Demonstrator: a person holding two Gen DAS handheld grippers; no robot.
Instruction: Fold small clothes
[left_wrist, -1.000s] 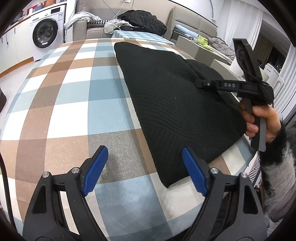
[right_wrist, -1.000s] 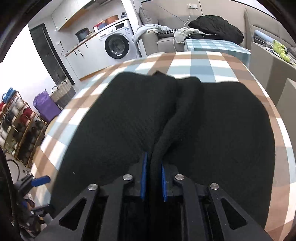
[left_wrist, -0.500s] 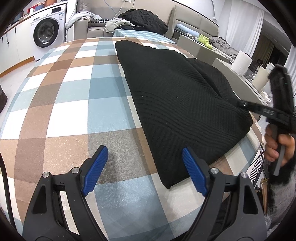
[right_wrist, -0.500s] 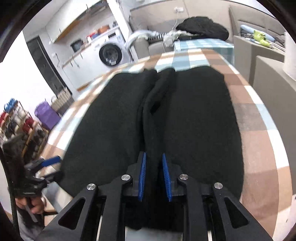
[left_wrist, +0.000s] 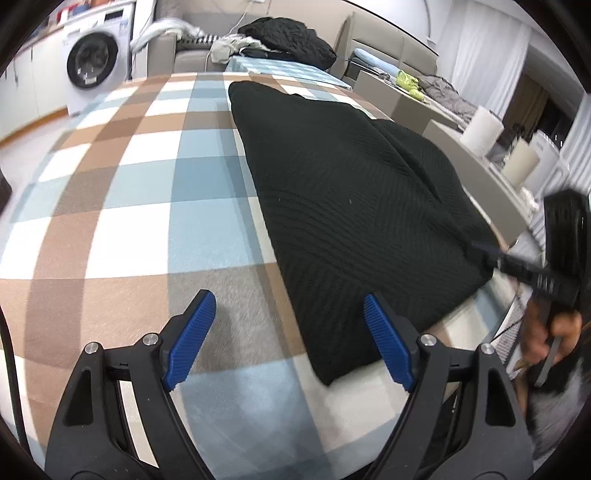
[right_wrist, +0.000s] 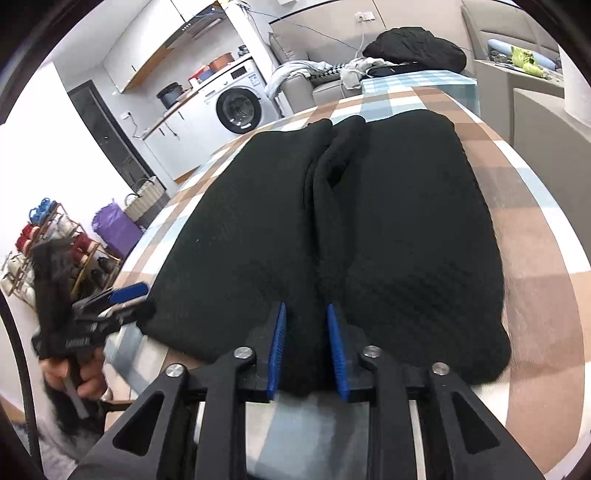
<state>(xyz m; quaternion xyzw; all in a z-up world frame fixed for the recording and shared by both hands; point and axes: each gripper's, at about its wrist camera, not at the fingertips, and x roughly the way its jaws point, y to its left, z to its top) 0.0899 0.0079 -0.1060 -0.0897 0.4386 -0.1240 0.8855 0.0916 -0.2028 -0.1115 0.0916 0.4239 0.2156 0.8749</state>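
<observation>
A black knit garment (left_wrist: 354, 206) lies spread on the checked tablecloth (left_wrist: 140, 206); in the right wrist view (right_wrist: 369, 229) a raised fold runs down its middle. My left gripper (left_wrist: 291, 339) is open and empty, over the near corner of the garment. My right gripper (right_wrist: 304, 347) has its jaws slightly parted around the near end of the fold, at the table's edge. The right gripper also shows in the left wrist view (left_wrist: 480, 254) at the garment's right edge. The left gripper shows in the right wrist view (right_wrist: 122, 299) at the garment's left corner.
A washing machine (left_wrist: 96, 70) and a sofa with piled clothes (left_wrist: 288, 37) stand beyond the table. Paper rolls (left_wrist: 480, 129) sit on a grey counter to the right. A shoe rack (right_wrist: 55, 251) and purple bag (right_wrist: 114, 229) stand on the floor.
My right gripper pulled back toward the table's near edge, drawing the fold with it, and its jaws widened from shut to slightly parted. The left gripper stayed open near the garment's corner.
</observation>
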